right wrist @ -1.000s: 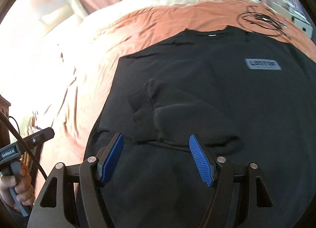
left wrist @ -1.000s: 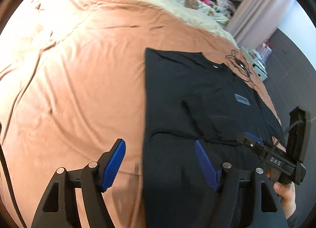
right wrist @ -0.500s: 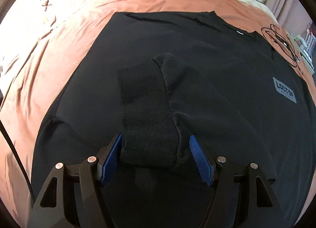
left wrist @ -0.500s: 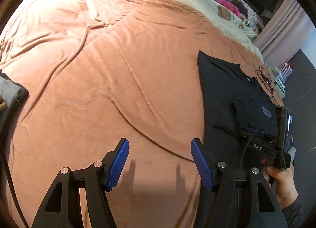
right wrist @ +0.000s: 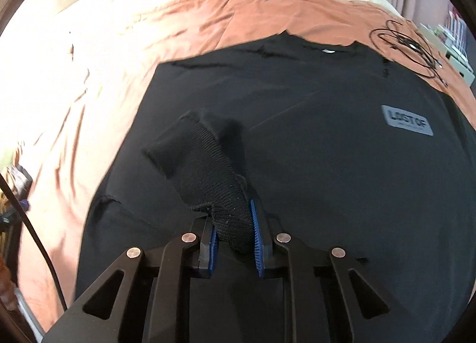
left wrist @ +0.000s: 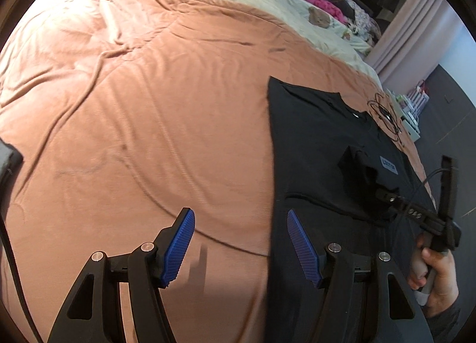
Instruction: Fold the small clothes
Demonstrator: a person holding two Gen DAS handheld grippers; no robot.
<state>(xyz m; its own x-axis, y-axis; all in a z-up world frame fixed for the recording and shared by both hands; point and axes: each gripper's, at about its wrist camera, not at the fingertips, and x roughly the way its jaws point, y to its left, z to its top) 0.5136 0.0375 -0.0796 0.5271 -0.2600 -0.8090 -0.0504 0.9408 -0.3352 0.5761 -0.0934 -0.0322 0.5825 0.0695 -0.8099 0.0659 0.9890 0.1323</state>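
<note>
the right tongs (right wrist: 233, 239) have just been closing and now pinch one end of a small black knitted piece, a sock (right wrist: 205, 170) by the look of it, which rises off the black t-shirt (right wrist: 327, 164) spread on the bed; the far end of the sock droops over the shirt's middle. the shirt lies toward the right edge of the pink bedspread (left wrist: 148, 105), collar away from me, with a coil of black cable (right wrist: 407, 45) just past its shoulder. the left tongs (left wrist: 241, 242) hang apart with nothing between them, over bare bedspread just beside the shirt's left edge. i'd say the step in hand is picking up the sock to fold it. next, it wants lifting clear of the shirt, and the free tongs need to catch the loose end so the two ends can meet.
</note>
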